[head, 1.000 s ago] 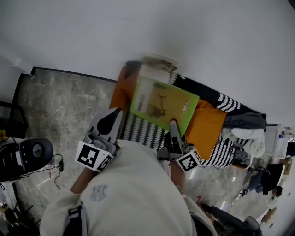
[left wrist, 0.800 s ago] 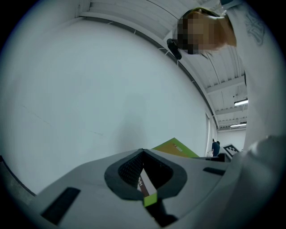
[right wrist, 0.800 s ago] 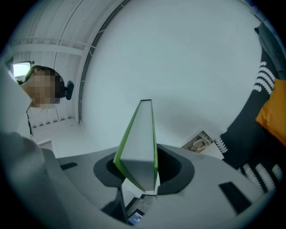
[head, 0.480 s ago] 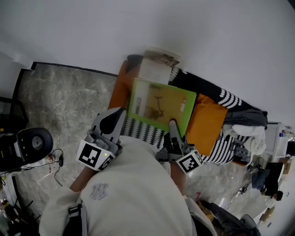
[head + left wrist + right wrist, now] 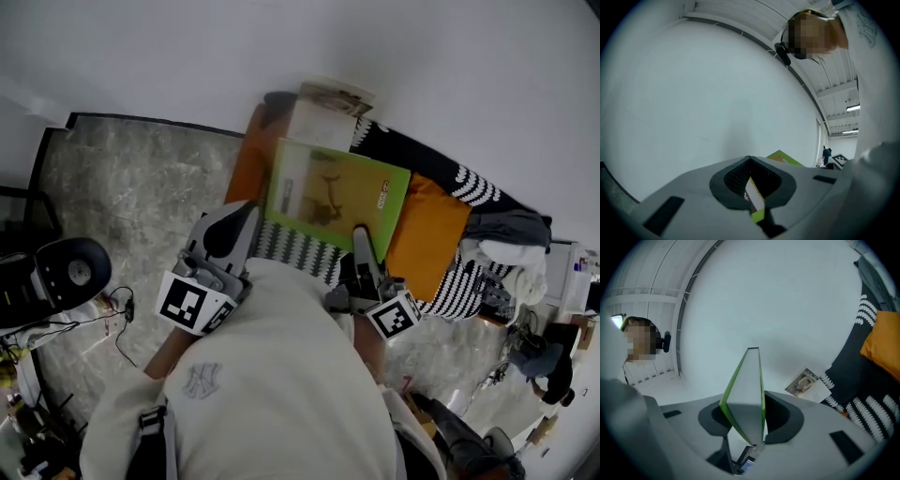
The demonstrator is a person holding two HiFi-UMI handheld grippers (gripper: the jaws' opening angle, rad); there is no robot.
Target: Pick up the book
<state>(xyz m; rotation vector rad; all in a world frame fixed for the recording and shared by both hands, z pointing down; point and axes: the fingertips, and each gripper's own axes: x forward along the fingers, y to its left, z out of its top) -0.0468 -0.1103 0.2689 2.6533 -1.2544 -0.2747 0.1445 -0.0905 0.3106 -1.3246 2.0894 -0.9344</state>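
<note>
A thin green book (image 5: 333, 192) hangs tilted above the striped blanket (image 5: 291, 248). My right gripper (image 5: 361, 242) is shut on its near right corner. In the right gripper view the book (image 5: 747, 394) stands on edge between the jaws of the right gripper (image 5: 746, 430). My left gripper (image 5: 251, 217) meets the book's left edge. In the left gripper view a white and green sliver of the book (image 5: 753, 202) sits pinched in the left gripper (image 5: 751, 190), with more of the green cover (image 5: 783, 158) beyond it.
Orange cushions (image 5: 427, 239) lie on a black and white blanket against the white wall. A second book with a picture cover (image 5: 328, 105) lies behind the green one. Folded clothes (image 5: 511, 248) are at the right. A black device (image 5: 66, 277) with cables sits on the marble floor (image 5: 131, 197).
Both grippers and the green book have shifted together a little, up and to the right in the head view. The grips look the same.
</note>
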